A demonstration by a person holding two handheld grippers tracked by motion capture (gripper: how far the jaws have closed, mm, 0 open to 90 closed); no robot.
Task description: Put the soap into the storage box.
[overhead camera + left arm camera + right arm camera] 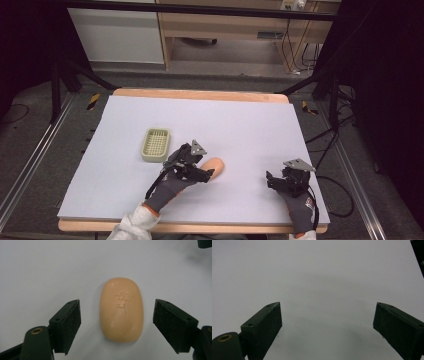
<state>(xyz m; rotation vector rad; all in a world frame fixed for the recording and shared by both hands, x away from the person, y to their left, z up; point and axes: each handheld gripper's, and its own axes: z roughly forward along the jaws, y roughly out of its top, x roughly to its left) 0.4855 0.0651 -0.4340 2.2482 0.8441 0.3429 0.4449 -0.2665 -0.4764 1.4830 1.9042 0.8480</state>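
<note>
Two grippers over a pale lilac table sheet point(240, 125), each held in a gloved hand. Landmark: the peach soap bar point(121, 310).

Left gripper point(117, 322): jaws spread wide, one on each side of the soap bar, neither pad touching it; a clear gap of sheet shows on both sides. Soap bar lies flat on the sheet, long axis running away from the gripper, embossed mark facing up. In the high view the left gripper point(207, 172) sits directly over the near end of the soap bar point(216, 165), which pokes out beyond the jaws.

Soap dish point(155, 144): pale green, ribbed floor, lies flat on the sheet just to the left of the soap bar and slightly farther from the person, apart from it. Nothing in it.

Right gripper point(270, 180): well to the right of the soap bar, near the sheet's front edge. Its own view shows the right gripper point(327, 320) with jaws wide apart over bare sheet.
</note>
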